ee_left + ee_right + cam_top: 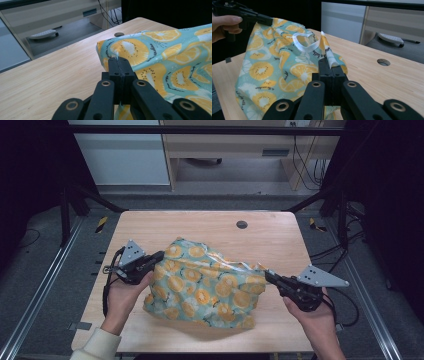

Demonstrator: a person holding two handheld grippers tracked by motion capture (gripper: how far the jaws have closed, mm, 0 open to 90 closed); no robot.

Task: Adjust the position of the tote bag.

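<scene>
Cloth (205,287) at desk (210,225) centre, lifted. Left tool (159,257) clenched on its 9 o'clock edge, right tool (269,276) clenched on its 3 o'clock edge.

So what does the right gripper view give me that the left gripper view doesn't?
The right gripper view alone shows the white loop sewn at the cloth's gathered top, plus the other hand holding the left claw clamped on the far corner. The left gripper view alone shows that left claw close up, shut on the cloth's edge, with the cloth lying flatter beyond it. Both share the fruit-print cloth, the wooden table with its round hole, and black jaws shut on fabric, the right claw included.
</scene>
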